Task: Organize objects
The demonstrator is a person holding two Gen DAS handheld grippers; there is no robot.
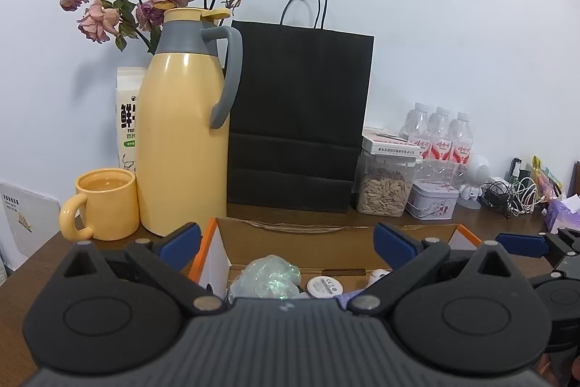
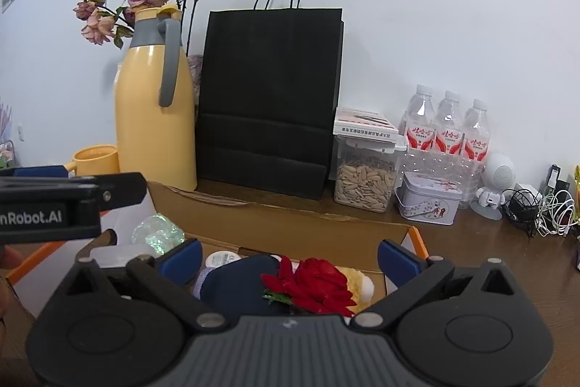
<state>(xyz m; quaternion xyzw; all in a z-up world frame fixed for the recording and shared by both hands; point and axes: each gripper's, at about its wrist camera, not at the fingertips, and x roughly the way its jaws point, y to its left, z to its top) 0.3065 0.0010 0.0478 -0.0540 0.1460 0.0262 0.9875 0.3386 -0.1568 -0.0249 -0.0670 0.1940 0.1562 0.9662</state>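
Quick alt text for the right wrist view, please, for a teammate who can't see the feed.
The right claw hangs open and empty over a cardboard box holding a red flower, a dark pouch and crinkled wrap. Behind the box stand a yellow flask, a black paper bag and water bottles.

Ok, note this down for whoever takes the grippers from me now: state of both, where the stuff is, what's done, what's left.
Left gripper: open, empty, over the cardboard box.
Right gripper: open, empty, over the same box.
In the box: red flower, crumpled plastic wrap, round white disc, dark blue item.
Left: possibly the loose items at the back, like the tin; can't tell.
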